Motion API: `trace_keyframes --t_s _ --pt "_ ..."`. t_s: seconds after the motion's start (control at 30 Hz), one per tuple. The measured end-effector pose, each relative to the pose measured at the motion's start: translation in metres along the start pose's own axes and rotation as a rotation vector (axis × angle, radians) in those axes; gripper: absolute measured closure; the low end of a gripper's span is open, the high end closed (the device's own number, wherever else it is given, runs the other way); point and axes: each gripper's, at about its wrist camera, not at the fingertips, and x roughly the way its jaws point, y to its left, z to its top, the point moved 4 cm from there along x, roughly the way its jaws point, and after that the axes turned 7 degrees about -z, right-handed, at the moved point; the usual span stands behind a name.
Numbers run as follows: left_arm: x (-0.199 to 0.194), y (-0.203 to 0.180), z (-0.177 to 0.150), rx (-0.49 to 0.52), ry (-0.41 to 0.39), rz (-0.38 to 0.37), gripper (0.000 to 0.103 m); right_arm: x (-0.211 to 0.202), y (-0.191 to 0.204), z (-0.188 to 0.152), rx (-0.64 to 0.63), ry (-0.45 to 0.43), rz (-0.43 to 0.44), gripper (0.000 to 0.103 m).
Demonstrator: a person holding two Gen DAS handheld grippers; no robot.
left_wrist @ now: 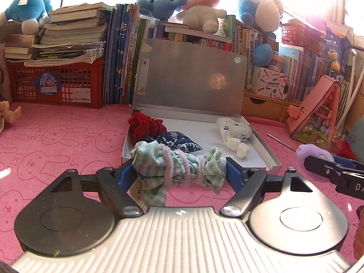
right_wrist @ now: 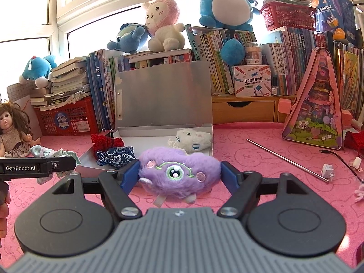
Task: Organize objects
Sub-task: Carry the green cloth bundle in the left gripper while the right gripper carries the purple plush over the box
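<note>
My left gripper (left_wrist: pixel 179 169) is shut on a green striped cloth bundle (left_wrist: pixel 177 166) wound with purple fuzzy wire, held just in front of the open metal box (left_wrist: pixel 261 143). My right gripper (right_wrist: pixel 179 173) is shut on a purple furry one-eyed plush (right_wrist: pixel 179 173), also held before the box (right_wrist: pixel 210 136). Inside the box lie a red knitted piece (left_wrist: pixel 145 126), a blue floral pouch (left_wrist: pixel 179 142) and a small white plush (left_wrist: pixel 234 132). The box lid (left_wrist: pixel 193 82) stands upright against the books. The purple plush (left_wrist: pixel 314 153) shows at the right edge of the left wrist view.
A pink bunny-print mat (left_wrist: pixel 56 141) covers the table. Books, plush toys and a red crate (left_wrist: pixel 56 86) line the back. A doll (right_wrist: pixel 13 132) sits at left, a pink triangular toy house (right_wrist: pixel 318 104) at right, with a metal rod (right_wrist: pixel 286 160) and crumpled paper (right_wrist: pixel 327 171) nearby.
</note>
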Motion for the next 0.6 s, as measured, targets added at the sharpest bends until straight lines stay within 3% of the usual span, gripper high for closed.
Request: trace_keyframes --t_s 0.6 --pt "0.065 0.026 0.035 0.01 0.038 0.029 0.02 0.049 -0.012 0.033 -0.01 0.025 -0.011 0.026"
